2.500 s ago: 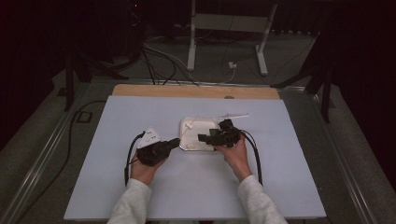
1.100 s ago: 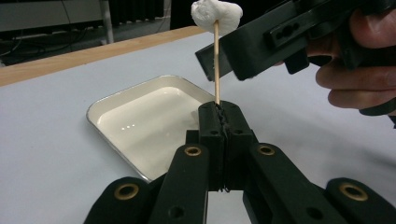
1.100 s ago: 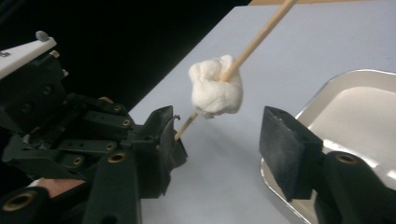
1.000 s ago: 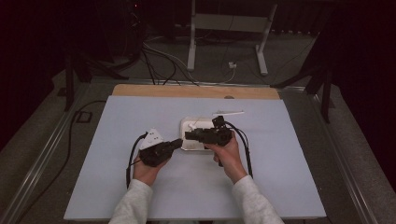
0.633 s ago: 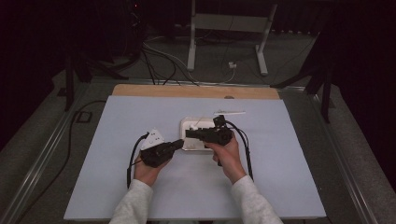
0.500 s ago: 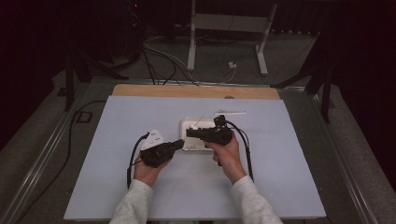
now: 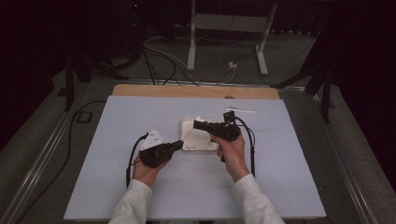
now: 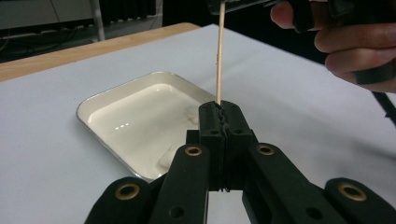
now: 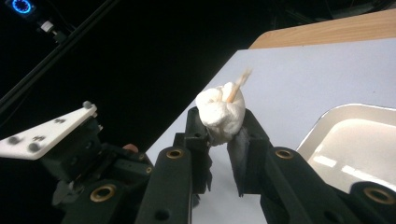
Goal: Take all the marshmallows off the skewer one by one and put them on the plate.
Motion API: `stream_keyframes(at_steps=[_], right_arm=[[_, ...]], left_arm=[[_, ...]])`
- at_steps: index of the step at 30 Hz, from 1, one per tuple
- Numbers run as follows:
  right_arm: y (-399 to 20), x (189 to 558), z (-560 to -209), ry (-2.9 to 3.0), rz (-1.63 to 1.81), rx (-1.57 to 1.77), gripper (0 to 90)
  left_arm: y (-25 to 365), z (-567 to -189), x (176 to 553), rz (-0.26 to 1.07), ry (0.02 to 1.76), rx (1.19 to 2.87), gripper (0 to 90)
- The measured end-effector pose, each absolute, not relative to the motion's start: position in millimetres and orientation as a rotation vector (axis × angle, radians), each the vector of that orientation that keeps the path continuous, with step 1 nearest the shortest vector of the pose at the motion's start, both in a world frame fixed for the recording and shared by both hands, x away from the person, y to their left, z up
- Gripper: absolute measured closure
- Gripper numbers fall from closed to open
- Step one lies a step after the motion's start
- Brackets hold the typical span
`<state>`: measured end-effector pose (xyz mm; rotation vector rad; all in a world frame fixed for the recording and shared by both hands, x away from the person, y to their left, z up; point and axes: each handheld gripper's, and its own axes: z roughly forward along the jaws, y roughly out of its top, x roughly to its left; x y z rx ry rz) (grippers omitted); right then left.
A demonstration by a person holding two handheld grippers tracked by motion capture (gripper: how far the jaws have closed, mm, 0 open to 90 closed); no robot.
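The white tray [image 8: 93, 109] on the table [image 7: 289, 154] holds small white lumps [image 8: 166, 160]. The left gripper [image 8: 220, 122] clamps a wooden stick [image 8: 219, 56] upright beside it; the right gripper [image 9: 223, 126], just closing, squeezes a marshmallow [image 9: 221, 112] on the stick's tip

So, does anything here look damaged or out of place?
Nothing stands out. The right gripper pinches a marshmallow with the skewer tip through it, the left gripper clamps the skewer's other end, and the tray lies flat.

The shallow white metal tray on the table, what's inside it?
The shallow white metal tray holds a few small white lumps. The shut left gripper, clamping a thin wooden skewer, hides its near corner.
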<state>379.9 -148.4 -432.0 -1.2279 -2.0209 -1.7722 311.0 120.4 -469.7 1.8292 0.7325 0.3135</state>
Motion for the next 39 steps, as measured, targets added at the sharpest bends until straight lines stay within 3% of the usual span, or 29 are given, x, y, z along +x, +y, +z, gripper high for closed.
stream_keyframes(at_steps=[39], right_arm=[[-155,390,-423,-2.124,-1.762,-1.27,75.8]], left_arm=[[135,-481,312,0.324,0.681,1.875,90.0]])
